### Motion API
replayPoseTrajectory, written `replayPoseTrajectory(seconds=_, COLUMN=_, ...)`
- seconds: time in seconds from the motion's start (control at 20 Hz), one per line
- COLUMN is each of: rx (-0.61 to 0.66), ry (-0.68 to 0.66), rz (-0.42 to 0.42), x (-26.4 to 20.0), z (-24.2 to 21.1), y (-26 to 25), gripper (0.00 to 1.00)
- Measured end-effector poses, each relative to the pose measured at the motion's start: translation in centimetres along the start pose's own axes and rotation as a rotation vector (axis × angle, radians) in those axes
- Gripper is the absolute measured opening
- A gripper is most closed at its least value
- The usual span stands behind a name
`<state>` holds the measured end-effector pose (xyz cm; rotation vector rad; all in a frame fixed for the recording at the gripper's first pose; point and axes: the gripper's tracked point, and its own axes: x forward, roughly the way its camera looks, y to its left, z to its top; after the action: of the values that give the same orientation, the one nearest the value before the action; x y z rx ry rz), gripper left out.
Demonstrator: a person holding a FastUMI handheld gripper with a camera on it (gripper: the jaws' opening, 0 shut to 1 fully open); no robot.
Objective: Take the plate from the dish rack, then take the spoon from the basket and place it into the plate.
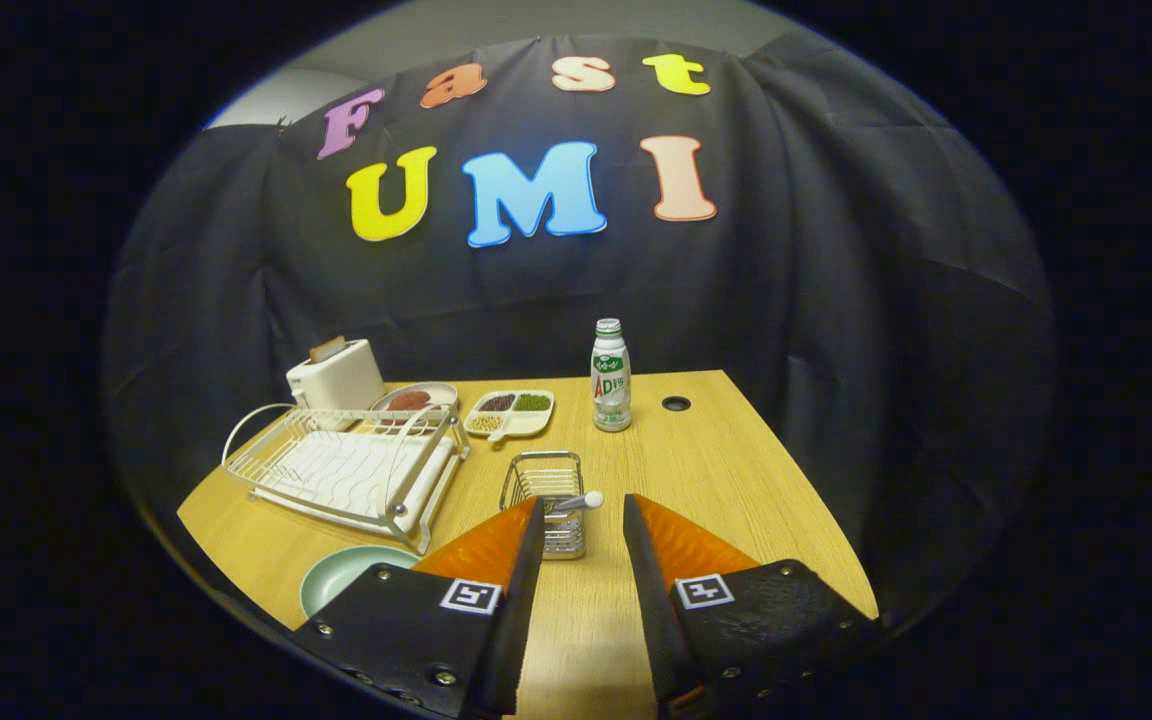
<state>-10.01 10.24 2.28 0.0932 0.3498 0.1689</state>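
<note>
Hand-held gripper point(582, 512) fingers apart, empty, lined up w/ spoon point(576, 502) in wire basket point(546, 497); plate point(344, 578) already on desk near edge (rack point(341, 473) cleared).

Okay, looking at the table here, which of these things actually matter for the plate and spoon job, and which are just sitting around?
For the job:
- dish rack, now without a plate in it
- plate, on the table beside the rack
- basket
- spoon, leaning out of the basket
- claw, open, just short of the spoon

Just lying about:
- toaster
- bottle
- divided tray
- dish with something reddish
</note>
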Motion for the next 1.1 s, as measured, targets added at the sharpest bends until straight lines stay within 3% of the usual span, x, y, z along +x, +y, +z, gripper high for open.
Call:
replayPoseTrajectory(seconds=0.15, rx=0.022, ry=-0.035, rz=0.031, x=-0.3, z=0.7, y=-0.3, gripper=0.3)
replayPoseTrajectory(seconds=0.3, rx=0.045, ry=-0.044, rz=0.092, x=1.0, z=0.5, y=0.5, gripper=0.31)
replayPoseTrajectory(seconds=0.4, rx=0.018, ry=-0.057, rz=0.104, x=1.9, z=0.4, y=0.4, gripper=0.99)
replayPoseTrajectory(seconds=0.55, rx=-0.022, ry=-0.109, rz=0.122, x=3.2, z=0.5, y=0.7, gripper=1.0)
replayPoseTrajectory(seconds=0.8, rx=-0.093, ry=-0.222, rz=0.083, x=5.9, z=1.1, y=-0.3, gripper=1.0)
replayPoseTrajectory(seconds=1.1, rx=-0.104, ry=-0.288, rz=0.088, x=9.9, z=0.9, y=-0.2, gripper=1.0)
